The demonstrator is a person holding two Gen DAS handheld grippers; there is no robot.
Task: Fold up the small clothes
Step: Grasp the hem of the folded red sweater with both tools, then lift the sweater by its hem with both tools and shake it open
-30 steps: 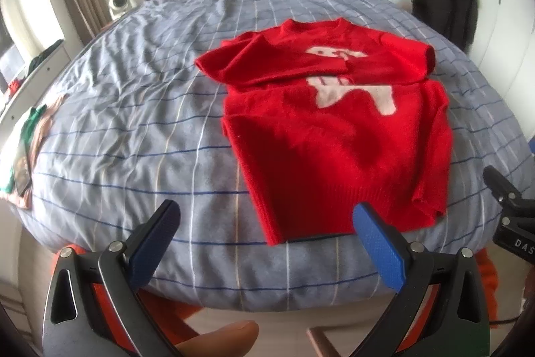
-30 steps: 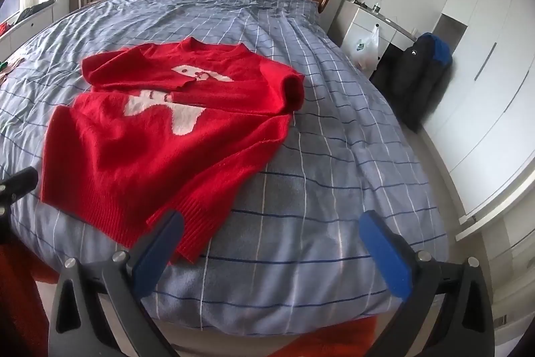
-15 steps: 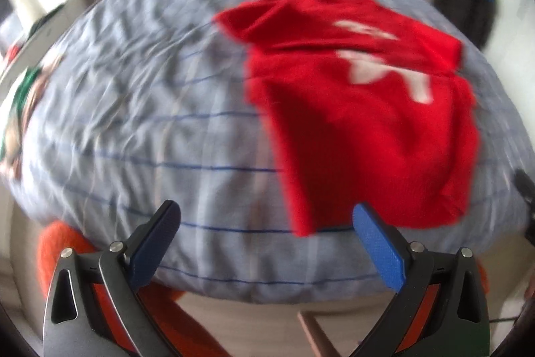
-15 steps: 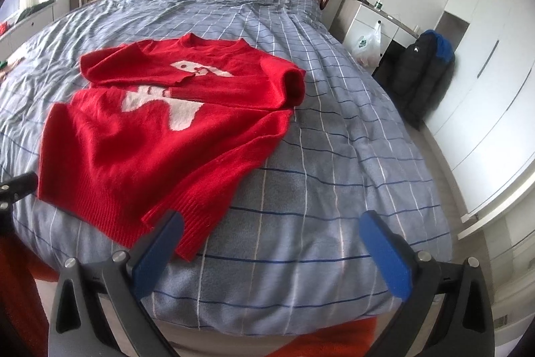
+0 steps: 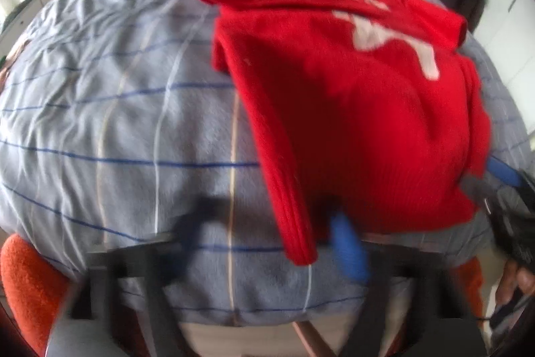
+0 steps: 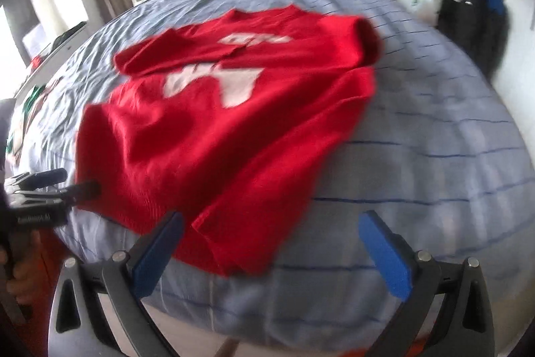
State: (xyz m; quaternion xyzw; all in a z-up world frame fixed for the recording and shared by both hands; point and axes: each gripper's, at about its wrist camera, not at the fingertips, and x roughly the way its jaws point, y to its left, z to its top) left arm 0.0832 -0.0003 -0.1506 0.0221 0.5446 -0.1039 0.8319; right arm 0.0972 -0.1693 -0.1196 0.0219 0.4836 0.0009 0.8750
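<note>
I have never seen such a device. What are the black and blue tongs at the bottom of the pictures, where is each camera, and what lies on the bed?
There is no robot here. A person holds a two-finger gripper in each hand, and each has a camera looking along its blue-padded fingers. One picture comes from the left gripper, the other from the right gripper. A red sweater, partly folded, lies on the bed. The right gripper is open and holds nothing. The left gripper is at the sweater's near corner, but blur hides whether it grips.
</note>
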